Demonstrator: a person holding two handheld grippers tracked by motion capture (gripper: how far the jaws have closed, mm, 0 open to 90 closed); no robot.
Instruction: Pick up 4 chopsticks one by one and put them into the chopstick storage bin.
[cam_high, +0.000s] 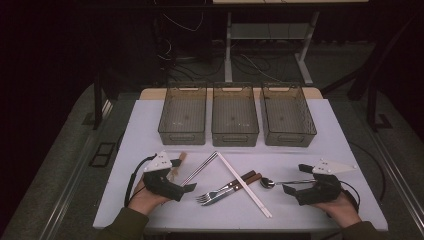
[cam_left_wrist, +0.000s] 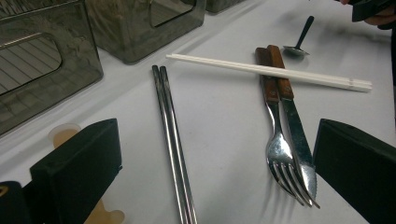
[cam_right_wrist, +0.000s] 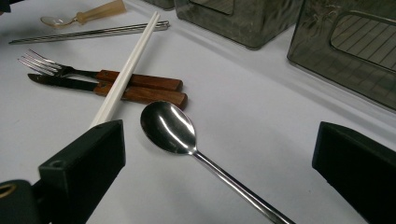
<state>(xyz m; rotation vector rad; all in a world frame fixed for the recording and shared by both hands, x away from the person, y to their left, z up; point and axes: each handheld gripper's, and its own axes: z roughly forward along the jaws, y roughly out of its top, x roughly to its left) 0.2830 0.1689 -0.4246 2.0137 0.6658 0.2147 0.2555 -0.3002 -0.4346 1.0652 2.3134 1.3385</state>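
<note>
The left claw (cam_high: 191, 187) rests low on the white counter (cam_high: 150, 125), and its 2 jaws stand wide apart with nothing held. The right claw (cam_high: 287, 189) rests on the counter too, jaws wide apart and holding nothing.

Take the fork (cam_high: 216, 192) as the landmark. It lies in the middle of the counter with the knife (cam_high: 231, 191) touching its side. The white chopsticks (cam_high: 245, 184) lie across both brown handles. The metal chopsticks (cam_high: 199, 169) lie just beside the fork, toward the left claw. The metal spoon (cam_high: 280, 182) lies on the fork's other side, near the right claw.

The high view shows 3 grey bins (cam_high: 235, 115) in a row, well behind the fork. The left gripper view shows the fork's prongs and the metal chopsticks between that claw's jaws. The right gripper view shows the spoon's bowl between that claw's jaws. It also shows a little tan spoon (cam_right_wrist: 84, 17) far past the fork, which the left claw partly hides in the high view.
</note>
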